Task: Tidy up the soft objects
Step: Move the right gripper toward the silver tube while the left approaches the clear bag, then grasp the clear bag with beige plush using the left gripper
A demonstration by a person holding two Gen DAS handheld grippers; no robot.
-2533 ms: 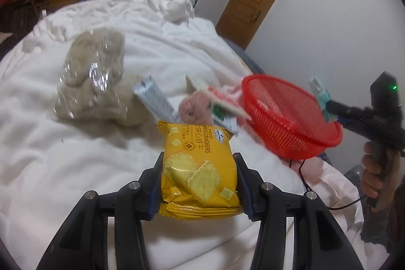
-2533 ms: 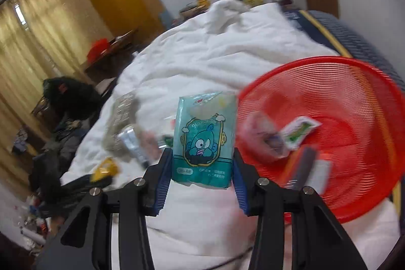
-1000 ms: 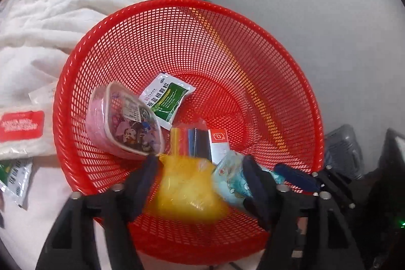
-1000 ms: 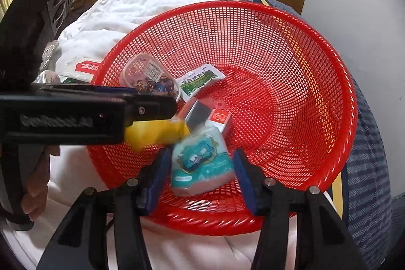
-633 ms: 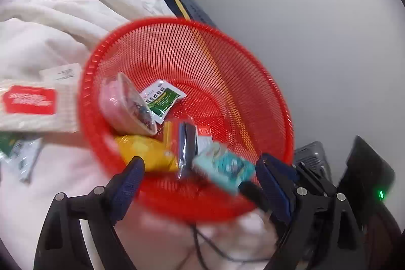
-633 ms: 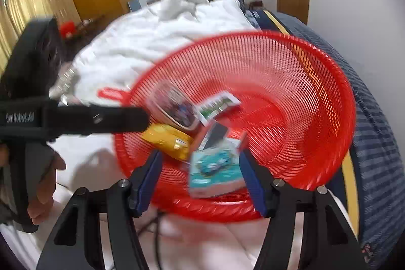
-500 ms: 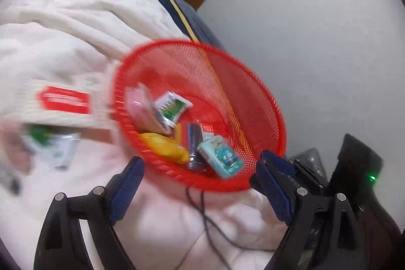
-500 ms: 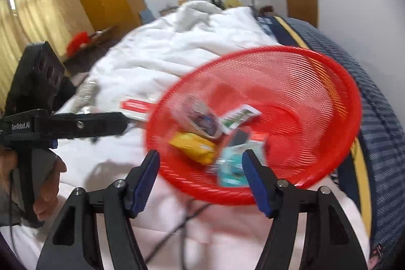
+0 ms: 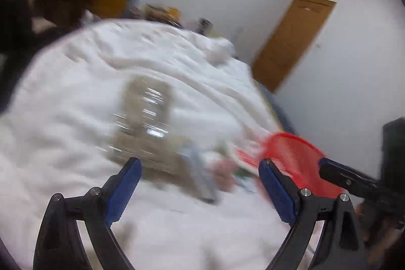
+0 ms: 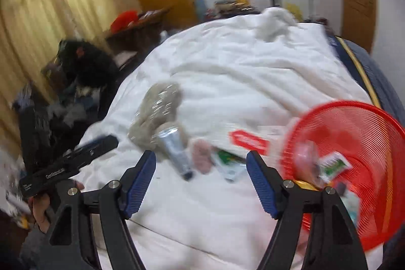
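Observation:
My left gripper [image 9: 197,184] is open and empty above the white bedding, facing a blurred clear bag of grey-beige stuff [image 9: 144,118]. My right gripper [image 10: 200,173] is open and empty over a silver tube [image 10: 174,151], a pink fuzzy item [image 10: 201,154], a green-and-white packet [image 10: 227,163] and a red-labelled white pack [image 10: 249,139]. The grey bag also shows in the right wrist view [image 10: 157,110]. The red mesh basket [image 10: 374,123] lies at the right and holds several packets; it also shows in the left wrist view [image 9: 291,151].
The items lie on a rumpled white duvet [image 10: 240,72]. A blue striped mattress edge [image 10: 374,77] runs behind the basket. A cluttered table and wardrobe stand at the far left. A wooden door [image 9: 291,42] is in the white wall.
Both grippers let go of the yellow cracker pack and the teal pack into the basket, opened, and swung back left from the basket toward the items on the bed.

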